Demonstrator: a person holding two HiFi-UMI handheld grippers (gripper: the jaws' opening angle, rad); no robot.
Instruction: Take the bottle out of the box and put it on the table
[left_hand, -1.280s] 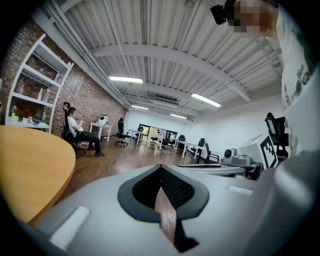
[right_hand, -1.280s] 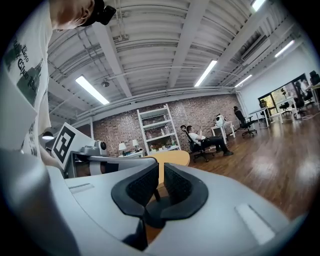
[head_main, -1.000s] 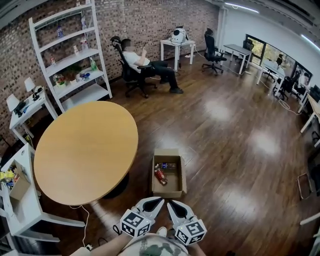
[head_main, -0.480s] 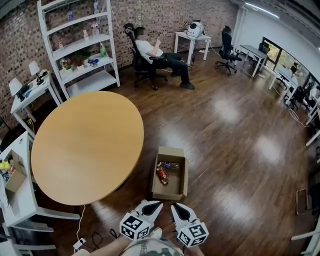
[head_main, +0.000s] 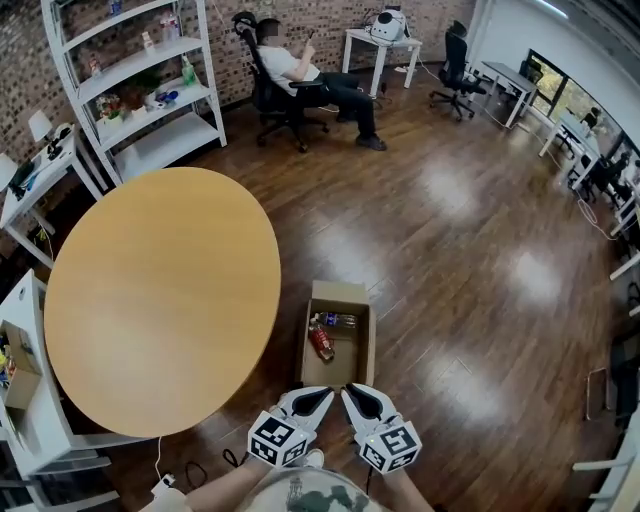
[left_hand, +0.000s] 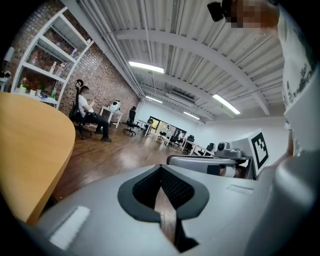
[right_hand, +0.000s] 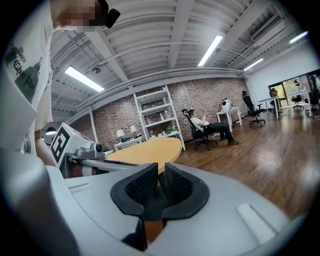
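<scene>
An open cardboard box (head_main: 338, 292) stands on the wooden floor just right of the round wooden table (head_main: 160, 290). Inside it lie a red-labelled bottle (head_main: 321, 345) and a clear bottle with a blue label (head_main: 338, 321). Both grippers hover side by side at the box's near edge. My left gripper (head_main: 315, 397) (left_hand: 161, 189) has its jaws almost together with nothing between them. My right gripper (head_main: 355, 395) (right_hand: 159, 186) shows a narrow gap; its jaws are opening and hold nothing. Neither gripper touches a bottle.
A white shelf unit (head_main: 130, 80) stands against the brick wall, with a seated person (head_main: 290, 70) on an office chair to its right. White side tables (head_main: 20, 330) flank the round table at left. Desks and chairs (head_main: 500, 75) stand far right. A cable (head_main: 190, 470) trails by my feet.
Both grippers have moved forward and lower, now reaching the box's near edge. The box and table sit closer in the head view. The bottles lie as before.
</scene>
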